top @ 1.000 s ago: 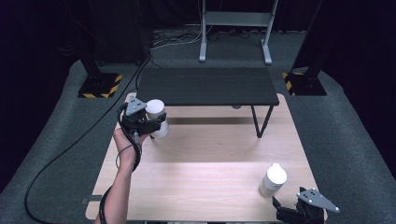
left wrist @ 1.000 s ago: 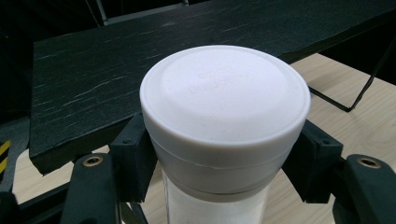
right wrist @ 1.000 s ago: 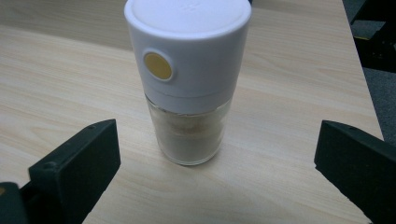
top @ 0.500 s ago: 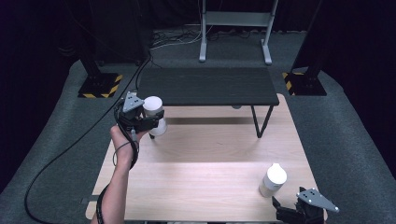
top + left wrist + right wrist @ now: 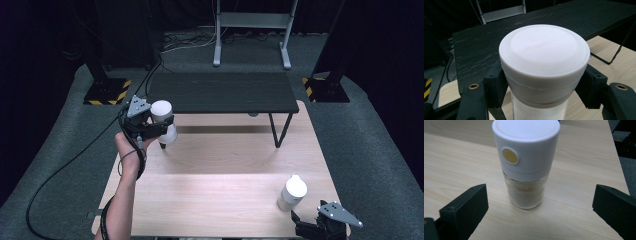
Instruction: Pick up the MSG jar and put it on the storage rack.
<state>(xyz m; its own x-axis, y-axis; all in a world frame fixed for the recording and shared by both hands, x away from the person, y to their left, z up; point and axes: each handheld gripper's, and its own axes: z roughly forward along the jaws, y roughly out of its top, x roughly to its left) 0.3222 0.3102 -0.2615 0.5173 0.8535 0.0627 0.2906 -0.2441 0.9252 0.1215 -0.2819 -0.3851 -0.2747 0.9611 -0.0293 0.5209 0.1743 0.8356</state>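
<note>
Dark room all around, light wood counter [image 5: 215,200] in the middle with a black bench [image 5: 220,92] at its far edge; left gripper [image 5: 159,129] is clamped on a white-capped jar [image 5: 162,117] held upright over the counter's far-left corner, its lower part cut off in the left gripper view; right gripper [image 5: 320,227] sits wide apart at the near-right edge, just behind a standing grinder [image 5: 525,162] with pale grains inside, a yellow dot on its cap.
</note>
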